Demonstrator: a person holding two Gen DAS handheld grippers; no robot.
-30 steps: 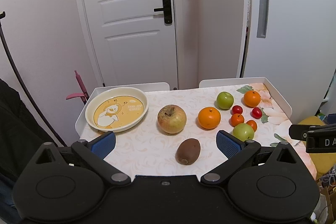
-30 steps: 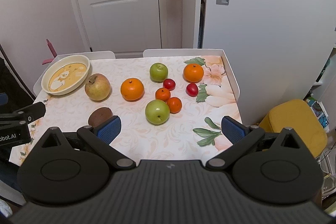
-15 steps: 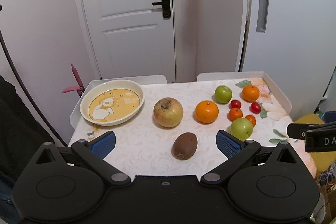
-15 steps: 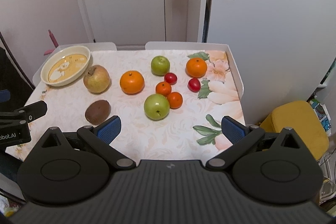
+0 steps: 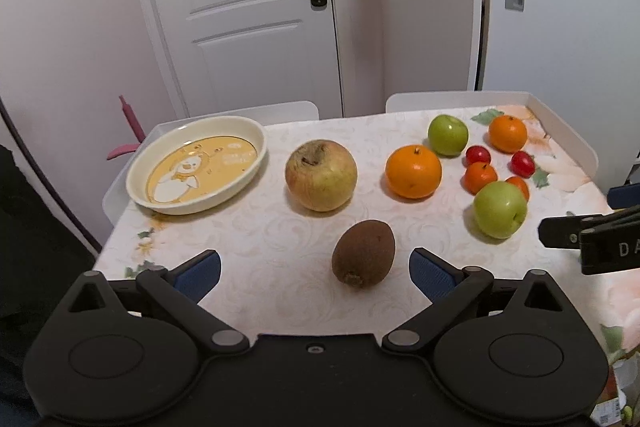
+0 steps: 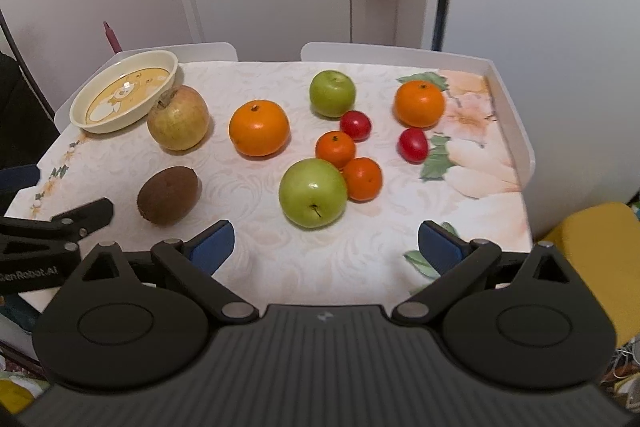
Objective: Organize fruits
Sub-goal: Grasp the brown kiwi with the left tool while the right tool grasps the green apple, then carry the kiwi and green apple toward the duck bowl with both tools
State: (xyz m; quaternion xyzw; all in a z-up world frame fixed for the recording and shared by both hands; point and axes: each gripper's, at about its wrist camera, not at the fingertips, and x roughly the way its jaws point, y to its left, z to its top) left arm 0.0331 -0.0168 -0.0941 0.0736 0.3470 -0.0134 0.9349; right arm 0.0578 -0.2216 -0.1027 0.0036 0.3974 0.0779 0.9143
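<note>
The left gripper point(image 5: 314, 273) is hovering over the table's near edge, jaws spread wide and empty, the kiwi point(image 5: 363, 253) lying just ahead between its pads. The right gripper point(image 6: 326, 243) is likewise gaping and holding nothing, facing a green apple point(image 6: 313, 193) with bare cloth in front of it. The table point(image 6: 516, 131) is showing raised white rims at the back and right. A dish point(image 5: 196, 165) is sitting empty at the far left, a big apple point(image 5: 321, 175) beside it. Oranges, tomatoes and another green apple are crowding the right half. A white door point(image 5: 244, 7) is standing behind.
</note>
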